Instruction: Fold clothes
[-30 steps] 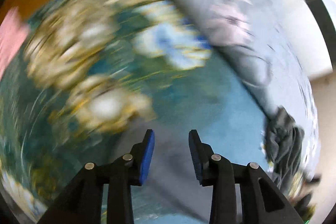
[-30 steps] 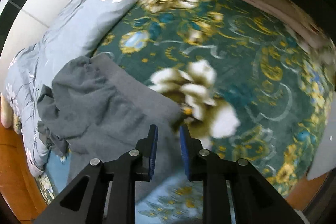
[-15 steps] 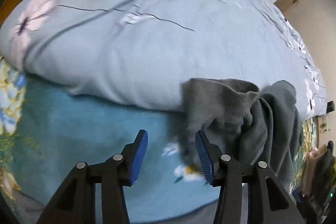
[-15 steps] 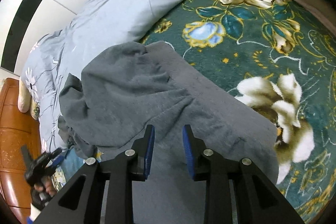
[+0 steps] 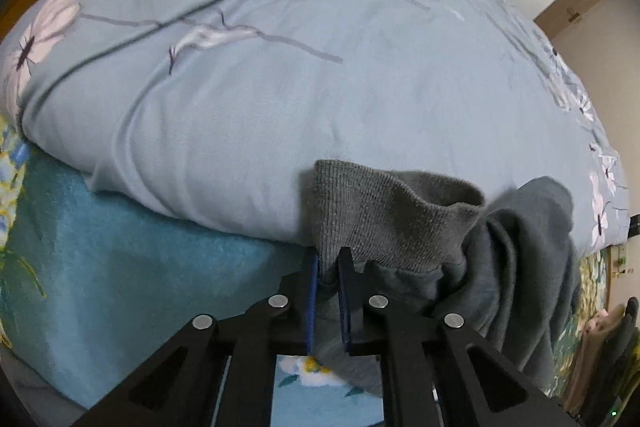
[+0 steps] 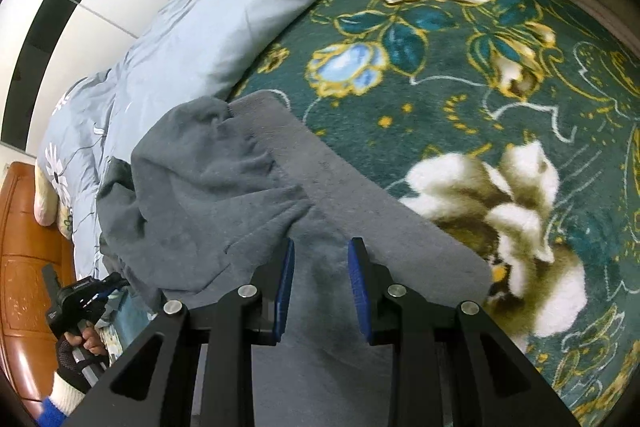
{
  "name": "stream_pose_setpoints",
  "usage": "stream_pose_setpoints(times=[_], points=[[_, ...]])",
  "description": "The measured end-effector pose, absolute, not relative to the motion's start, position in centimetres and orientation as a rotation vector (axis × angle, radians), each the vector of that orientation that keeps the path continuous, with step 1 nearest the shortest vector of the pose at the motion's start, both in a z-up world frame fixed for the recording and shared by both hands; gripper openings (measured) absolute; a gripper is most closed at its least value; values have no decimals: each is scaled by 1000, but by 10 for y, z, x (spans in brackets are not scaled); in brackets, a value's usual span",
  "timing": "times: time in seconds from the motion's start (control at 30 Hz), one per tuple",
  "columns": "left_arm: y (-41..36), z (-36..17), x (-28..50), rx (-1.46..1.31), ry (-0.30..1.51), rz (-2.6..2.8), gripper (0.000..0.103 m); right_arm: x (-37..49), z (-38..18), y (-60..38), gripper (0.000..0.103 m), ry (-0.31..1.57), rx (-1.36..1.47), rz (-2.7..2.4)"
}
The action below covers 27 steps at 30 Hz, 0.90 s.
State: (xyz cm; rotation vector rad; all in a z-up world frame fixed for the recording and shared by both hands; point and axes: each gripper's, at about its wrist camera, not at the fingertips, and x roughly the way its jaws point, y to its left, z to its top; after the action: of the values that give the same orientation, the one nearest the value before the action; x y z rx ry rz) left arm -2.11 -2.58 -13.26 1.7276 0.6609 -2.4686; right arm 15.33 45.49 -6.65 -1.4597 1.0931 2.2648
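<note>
Left hand-held gripper (image 5: 327,267) now clamps sweater (image 5: 392,223).

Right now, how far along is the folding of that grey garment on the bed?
Barely begun. Done: the left gripper has pinched the ribbed cuff of the grey sweater. In hand: the right gripper sits open over the sweater's flat part, pads not pressing. Left: the sweater is bunched against the blue duvet, so spreading and every fold remain.

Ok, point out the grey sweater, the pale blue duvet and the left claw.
grey sweater (image 6: 208,195): right wrist view, bunched body.
pale blue duvet (image 5: 280,99): left wrist view, smooth top.
left claw (image 5: 329,275): left wrist view, between its fingertips, pinching ribbed hem.
</note>
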Motion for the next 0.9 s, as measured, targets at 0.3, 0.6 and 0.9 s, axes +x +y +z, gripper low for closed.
stream_pose_setpoints(times=[0.3,0.6,0.9], points=[[-118,-23,15,1296,954,-2651,8,151,-51,447,28,1040,-1457,2299],[-264,-70,108,1170,1033,-2249,8,115,-61,439,28,972,-1534,2323],[-292,-103,155,1134,1111,-2049,8,55,-60,473,28,955,-1512,2338]])
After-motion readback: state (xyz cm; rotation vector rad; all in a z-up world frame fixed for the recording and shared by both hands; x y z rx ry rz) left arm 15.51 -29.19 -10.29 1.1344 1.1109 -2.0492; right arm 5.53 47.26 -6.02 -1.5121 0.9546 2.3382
